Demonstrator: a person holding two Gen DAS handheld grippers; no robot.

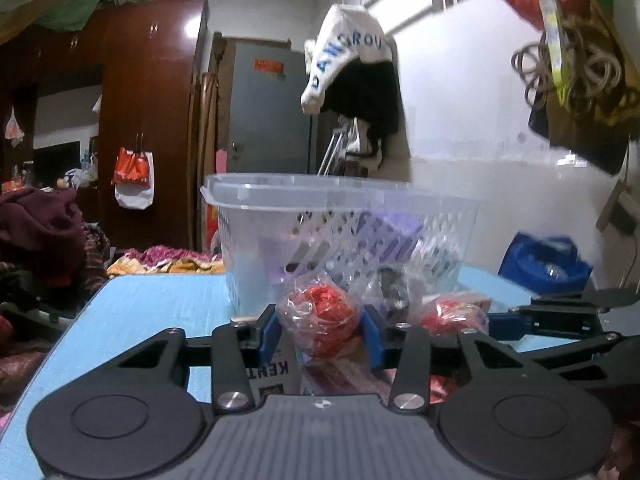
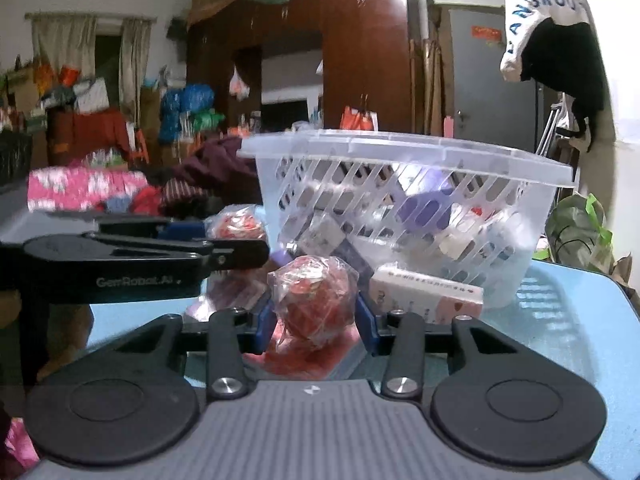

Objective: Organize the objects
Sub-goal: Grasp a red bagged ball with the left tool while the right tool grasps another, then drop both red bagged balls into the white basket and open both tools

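Observation:
On the light blue table, my left gripper is shut on a red ball in clear plastic wrap; both blue pads press its sides. In the right wrist view, my right gripper grips a second wrapped red ball the same way. Each gripper shows in the other's view: the right gripper with its ball, and the left gripper with its ball. A translucent slotted basket stands just behind, holding purple and white items.
A white and pink box lies against the basket's front. A carton marked KENT and a flat red packet lie under the grippers. A blue bag sits beyond the table's right edge; piled clothes lie left.

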